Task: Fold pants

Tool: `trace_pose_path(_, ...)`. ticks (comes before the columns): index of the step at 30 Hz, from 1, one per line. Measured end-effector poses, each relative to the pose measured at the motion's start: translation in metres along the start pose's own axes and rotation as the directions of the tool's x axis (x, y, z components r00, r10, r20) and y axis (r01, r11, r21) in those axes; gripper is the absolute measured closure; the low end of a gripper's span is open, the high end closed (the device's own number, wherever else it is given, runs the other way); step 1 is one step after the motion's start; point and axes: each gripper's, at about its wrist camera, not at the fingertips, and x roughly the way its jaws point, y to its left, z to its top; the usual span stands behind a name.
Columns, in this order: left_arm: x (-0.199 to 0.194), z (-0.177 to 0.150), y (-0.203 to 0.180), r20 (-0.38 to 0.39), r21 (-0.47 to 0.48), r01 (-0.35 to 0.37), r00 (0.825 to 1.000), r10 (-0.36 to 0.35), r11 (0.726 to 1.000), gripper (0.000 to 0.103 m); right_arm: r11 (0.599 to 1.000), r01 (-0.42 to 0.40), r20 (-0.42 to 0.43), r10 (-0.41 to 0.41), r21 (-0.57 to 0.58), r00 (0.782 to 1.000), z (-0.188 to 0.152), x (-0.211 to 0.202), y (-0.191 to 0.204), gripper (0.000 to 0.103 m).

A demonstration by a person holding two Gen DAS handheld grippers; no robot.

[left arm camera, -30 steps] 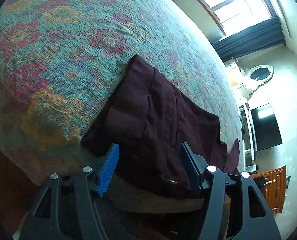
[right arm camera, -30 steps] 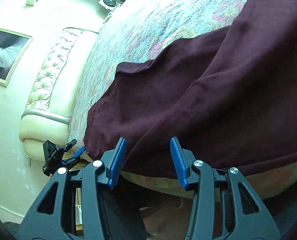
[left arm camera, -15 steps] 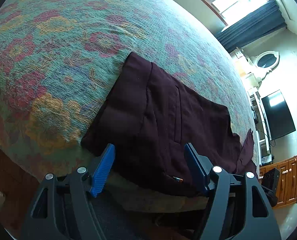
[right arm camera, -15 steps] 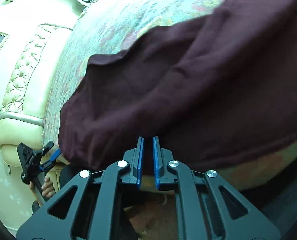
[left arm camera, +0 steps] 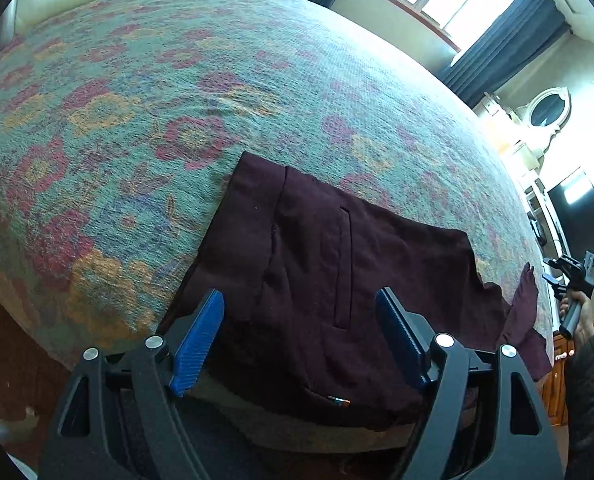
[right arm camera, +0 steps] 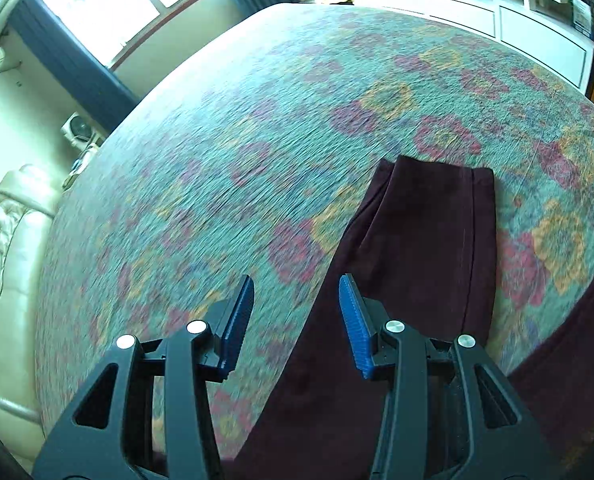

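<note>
A: Left tool [left arm camera: 299,332] is hanging over the bed's near edge, jaws spreading, gripping nothing; right tool [right arm camera: 297,320] is likewise widening, empty, its right pad over cloth.

B: The pants [left arm camera: 337,280]?

A: Lying on the floral bedspread [left arm camera: 137,120] by that edge, waistband end flattened. A leg [right arm camera: 429,248] is stretching farther onto the bed.

B: Progress?

A: Seemingly early; the leg is awaiting folding.

Dark maroon pants [left arm camera: 337,280] lie flat near the edge of the flowered bed [left arm camera: 177,100], waistband and slit pocket facing up, one leg [right arm camera: 429,240] stretched straight across the cover.
</note>
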Motion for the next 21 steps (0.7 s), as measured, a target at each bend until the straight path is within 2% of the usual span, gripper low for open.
trace_pose_path(3,0.01,0.002,0.008,-0.028,-0.06,0.008,1.0,-0.01,0.998,0.026,0.995,0.082,-0.027,-0.08,0.05,0.996,0.011,0.039,-0.009,0.059)
trace_pose_path(5,0.012,0.002,0.011,-0.02,-0.087,0.01,1.0,-0.012,0.996,0.026,0.989,0.134,-0.042,-0.132,0.06,0.99,0.01,0.056,-0.012,0.058)
trace_pose_path(8,0.014,0.005,0.011,-0.013,-0.09,-0.002,1.0,0.001,0.996,0.026,0.984,0.175,-0.049,-0.173,0.035,0.984,0.011,0.073,-0.009,0.044)
trace_pose_path(10,0.016,0.005,0.01,-0.017,-0.1,-0.008,1.0,0.006,0.995,0.025,0.974,0.226,-0.041,-0.227,-0.021,0.973,0.009,0.078,-0.001,0.044)
trace_pose_path(11,0.017,0.005,0.01,-0.019,-0.106,-0.008,1.0,0.006,0.994,0.023,0.967,0.252,-0.035,-0.253,-0.041,0.967,0.007,0.077,0.002,0.05)
trace_pose_path(12,0.017,0.004,0.009,-0.019,-0.108,-0.011,1.0,0.009,0.994,0.022,0.961,0.272,-0.023,-0.274,-0.053,0.962,0.005,0.075,0.001,0.065)
trace_pose_path(13,0.018,0.004,0.008,-0.018,-0.108,-0.018,1.0,0.016,0.994,0.022,0.959,0.279,-0.014,-0.28,-0.057,0.96,0.004,0.072,-0.005,0.073)
trace_pose_path(14,0.017,0.003,0.007,-0.016,-0.105,-0.022,1.0,0.021,0.994,0.022,0.967,0.25,-0.013,-0.25,-0.047,0.968,0.003,0.066,-0.012,0.082)
trace_pose_path(15,0.017,0.003,0.006,-0.014,-0.1,-0.026,1.0,0.025,0.995,0.022,0.976,0.215,-0.016,-0.216,-0.02,0.976,0.003,0.06,-0.02,0.098)
trace_pose_path(18,0.016,0.002,0.004,-0.013,-0.09,-0.031,0.999,0.03,0.995,0.022,0.996,0.074,0.028,-0.076,0.049,0.997,-0.002,0.022,-0.048,0.099)
trace_pose_path(21,0.015,0.001,0.002,-0.011,-0.09,-0.032,0.999,0.031,0.995,0.022,0.996,-0.058,0.103,0.05,0.071,0.993,-0.01,-0.031,-0.072,0.099)
